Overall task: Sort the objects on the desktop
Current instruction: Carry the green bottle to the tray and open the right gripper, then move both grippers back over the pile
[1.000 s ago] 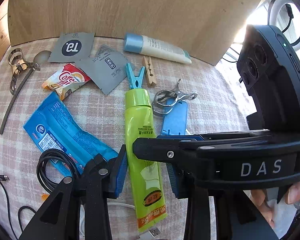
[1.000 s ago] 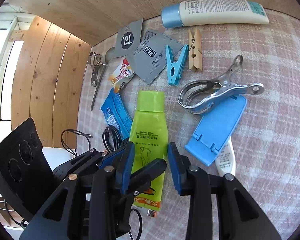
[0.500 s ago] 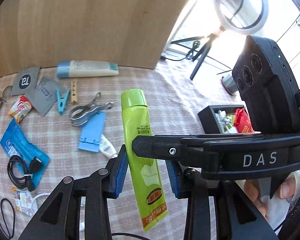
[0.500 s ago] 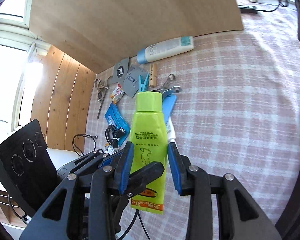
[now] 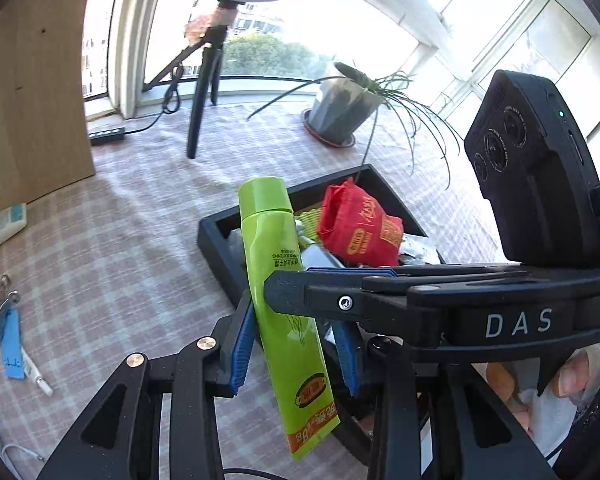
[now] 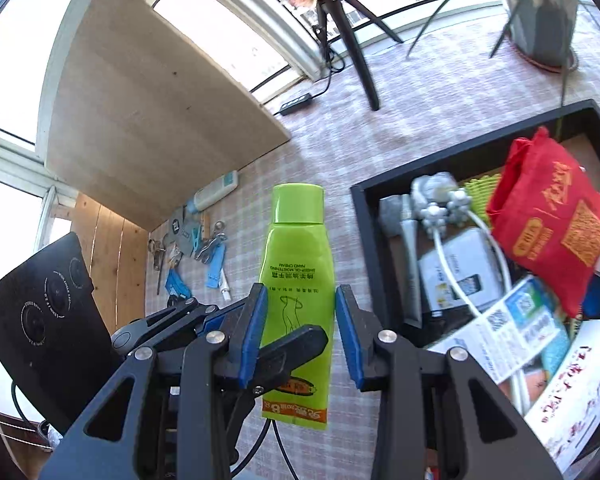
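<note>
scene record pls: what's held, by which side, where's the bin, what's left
held: green tube, cap pointing away, off the table
right hand-held gripper: pads on both sides of the tube, shut on it
left hand-held gripper: straddles the tube; gap at one pad, grip unclear
bin: black tray, to the right of the tube
tray contents: red pouch, white cable, packets
tube vs tray: not in it yet
left on table: blue clip, small items near the wooden board

Lime-green hand cream tube point(image 6: 298, 276), cap end forward, crimped end back, lifted off the checked cloth, beside black tray point(image 6: 365, 216) crowded with red pouch point(image 6: 556, 224), packets, cable
</note>
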`<state>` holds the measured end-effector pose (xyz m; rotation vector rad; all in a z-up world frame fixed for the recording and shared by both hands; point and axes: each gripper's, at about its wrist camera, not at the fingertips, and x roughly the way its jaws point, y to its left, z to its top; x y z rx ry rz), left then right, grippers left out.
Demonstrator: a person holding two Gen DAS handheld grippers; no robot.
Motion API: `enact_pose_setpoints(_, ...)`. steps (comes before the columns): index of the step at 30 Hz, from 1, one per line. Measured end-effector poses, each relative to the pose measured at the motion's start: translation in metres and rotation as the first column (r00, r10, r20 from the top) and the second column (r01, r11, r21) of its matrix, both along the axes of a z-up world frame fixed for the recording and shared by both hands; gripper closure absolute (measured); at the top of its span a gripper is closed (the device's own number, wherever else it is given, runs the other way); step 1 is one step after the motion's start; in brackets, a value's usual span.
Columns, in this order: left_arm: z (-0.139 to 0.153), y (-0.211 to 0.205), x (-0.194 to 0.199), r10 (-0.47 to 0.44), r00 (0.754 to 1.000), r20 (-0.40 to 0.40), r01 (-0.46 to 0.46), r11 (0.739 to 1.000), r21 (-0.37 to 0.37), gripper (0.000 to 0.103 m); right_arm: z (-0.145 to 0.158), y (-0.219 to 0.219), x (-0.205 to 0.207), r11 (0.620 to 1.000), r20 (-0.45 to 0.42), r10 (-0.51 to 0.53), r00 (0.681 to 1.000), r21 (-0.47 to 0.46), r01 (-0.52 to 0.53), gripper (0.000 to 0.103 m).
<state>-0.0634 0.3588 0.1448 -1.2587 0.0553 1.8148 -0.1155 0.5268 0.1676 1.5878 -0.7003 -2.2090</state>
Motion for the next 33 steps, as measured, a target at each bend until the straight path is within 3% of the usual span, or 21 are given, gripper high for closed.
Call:
enact_pose_setpoints(7,0.015,0.083,0.034,-0.132,0.991,-0.002,0.132,0.991,0.014,0.070,0.015,0.083,0.028,0.990,-0.015,-0.130,0.991,0.053,0.131,0.068)
enact_pose_setpoints(12,0.026,0.117,0.045,-0.151,0.988,-0.040,0.149,0.987,-0.052,0.065,0.033,0.129,0.033,0.967,-0.038,-0.237,0.971,0.089,0.240,0.067)
enact_pose_setpoints(14,0.030,0.115,0.046,-0.161,0.986,-0.048,0.159,0.986,-0.044,0.065,0.036,0.140,0.035,0.961,-0.047,-0.259,0.965,0.088,0.262,0.059)
enact_pose_setpoints(19,0.028,0.097,0.036,-0.122,0.991,-0.057,0.119,0.991,-0.061,0.065,0.034,0.146,0.035,0.960,-0.044,-0.258,0.965,0.102,0.261,0.055)
enact_pose_setpoints(23,0.017,0.074,0.028,-0.075,0.996,-0.052,0.070,0.992,-0.101,0.065,0.028,0.129,0.036,0.968,-0.042,-0.221,0.974,0.110,0.224,0.050)
enact_pose_setpoints(33,-0.010,-0.007,0.007,0.093,0.995,-0.032,-0.097,0.982,-0.164,0.063,0.009,0.074,0.029,0.984,-0.031,-0.089,0.996,0.151,0.093,0.050)
